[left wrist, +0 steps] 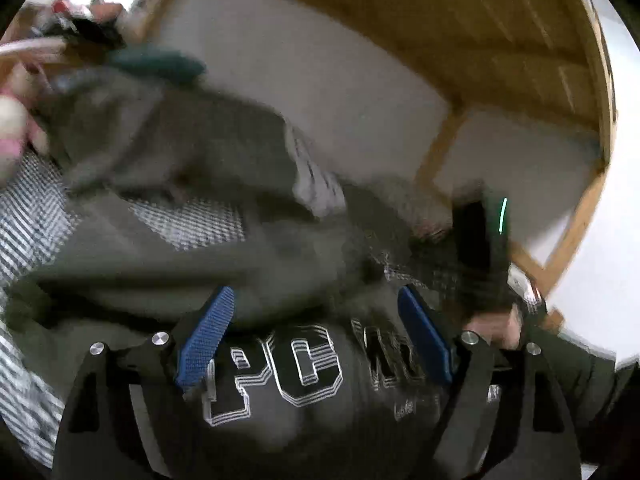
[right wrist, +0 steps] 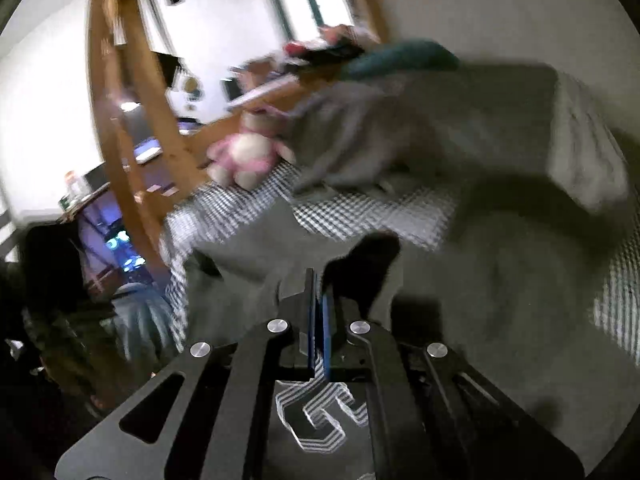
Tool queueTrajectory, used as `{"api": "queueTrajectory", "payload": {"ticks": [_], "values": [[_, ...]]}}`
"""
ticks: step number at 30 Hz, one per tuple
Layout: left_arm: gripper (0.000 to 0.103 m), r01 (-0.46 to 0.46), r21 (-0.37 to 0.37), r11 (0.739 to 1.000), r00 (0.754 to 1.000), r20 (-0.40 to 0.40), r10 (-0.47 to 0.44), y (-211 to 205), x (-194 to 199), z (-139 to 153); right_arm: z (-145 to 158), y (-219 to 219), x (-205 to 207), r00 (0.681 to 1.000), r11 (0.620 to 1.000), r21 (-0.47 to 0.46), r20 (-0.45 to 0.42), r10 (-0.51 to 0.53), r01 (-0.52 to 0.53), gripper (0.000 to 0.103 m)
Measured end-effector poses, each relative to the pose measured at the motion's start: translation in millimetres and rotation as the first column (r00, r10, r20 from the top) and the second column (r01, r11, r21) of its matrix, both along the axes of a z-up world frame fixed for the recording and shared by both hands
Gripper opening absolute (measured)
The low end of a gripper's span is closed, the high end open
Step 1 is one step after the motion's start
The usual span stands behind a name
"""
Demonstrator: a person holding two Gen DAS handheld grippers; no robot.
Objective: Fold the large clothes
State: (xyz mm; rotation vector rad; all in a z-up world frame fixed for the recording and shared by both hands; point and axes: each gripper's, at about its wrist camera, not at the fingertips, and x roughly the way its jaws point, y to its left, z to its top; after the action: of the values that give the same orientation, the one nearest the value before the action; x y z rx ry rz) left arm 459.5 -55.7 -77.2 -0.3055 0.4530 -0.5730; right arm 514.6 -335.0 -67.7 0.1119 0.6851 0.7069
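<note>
wooden bed framing (left wrist: 516,36) and a pale wall closed in the scene, and under them lay a checked bedsheet (right wrist: 372,212) that served as the folding surface; both views were smeared with motion blur, so fine detail could not be read. spread over that sheet was the task's garment, a large dark grey sweatshirt (left wrist: 280,248) with big white outlined letters printed on its chest, and it was rumpled rather than flat, with one part heaped up toward the far end of the bed and the printed front lying close under the left gripper (left wrist: 316,332). a grey blanket or second cloth (right wrist: 440,120) seemed to sit behind it, though where it ended and the sweatshirt began could not be told. no tidy fold line showed anywhere, so i judged the job to be at an early stage, with laying out or a first fold in hand and most of the folds left. the left gripper had its blue pads (left wrist: 206,336) wide apart over the lettering, holding nothing. the right gripper (right wrist: 318,320) had its pads pressed together on a bit of the sweatshirt, printed fabric showing just below them. smaller things were a pink and white plush toy (right wrist: 244,156) at the bed's edge and a teal item (right wrist: 400,58) beyond
</note>
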Motion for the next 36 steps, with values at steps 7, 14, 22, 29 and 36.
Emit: {"api": "queueTrajectory", "payload": {"ticks": [7, 14, 22, 29, 36], "values": [[0.093, -0.076, 0.311, 0.947, 0.963, -0.223, 0.150, 22, 142, -17, -44, 8, -56, 0.991, 0.990, -0.110, -0.110, 0.080, -0.092, 0.003], [0.093, 0.089, 0.401, 0.912, 0.929, -0.364, 0.070, 3, 101, -99, -49, -8, -78, 0.987, 0.997, -0.080, -0.162, -0.006, -0.007, 0.047], [0.095, 0.034, 0.601, 0.799, 0.972, -0.207, 0.115, -26, 74, -125, -76, 4, -28, 0.918, 0.994, -0.056, -0.384, -0.105, 0.090, 0.078], [0.095, 0.009, 0.545, 0.838, 0.975, -0.190, 0.113, -18, 62, -118, -73, 15, -26, 0.919, 0.995, -0.068, -0.381, -0.099, 0.079, 0.019], [0.095, 0.032, 0.453, 0.891, 0.992, -0.123, 0.027, -35, 46, -98, 2, -10, -1, 0.978, 0.993, 0.011, -0.176, -0.112, 0.116, 0.016]]}}
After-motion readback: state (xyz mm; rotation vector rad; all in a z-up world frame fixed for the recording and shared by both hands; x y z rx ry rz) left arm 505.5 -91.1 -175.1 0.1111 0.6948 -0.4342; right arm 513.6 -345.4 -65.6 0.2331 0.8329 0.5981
